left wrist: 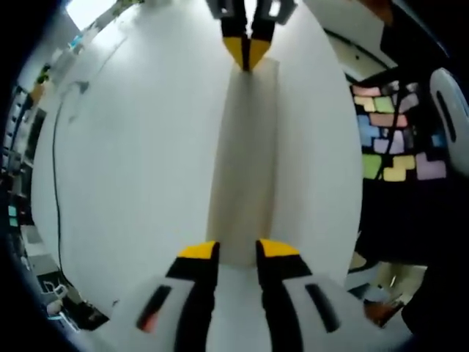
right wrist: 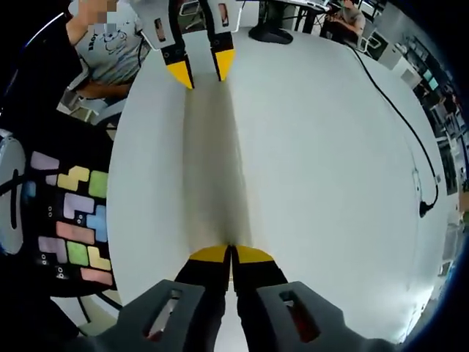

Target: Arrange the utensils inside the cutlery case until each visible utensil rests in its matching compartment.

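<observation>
Your right gripper (right wrist: 231, 254) pinches one end of the long cream case (left wrist: 242, 161); left gripper (left wrist: 238, 249) spread at the opposite end, straddling its axis.

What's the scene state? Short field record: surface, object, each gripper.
surface: white table
object: long beige strip, flat between the grippers
left gripper: open, at one end of the strip
right gripper: shut on the opposite end
utensils: none visible
other: black cable on the table
</observation>
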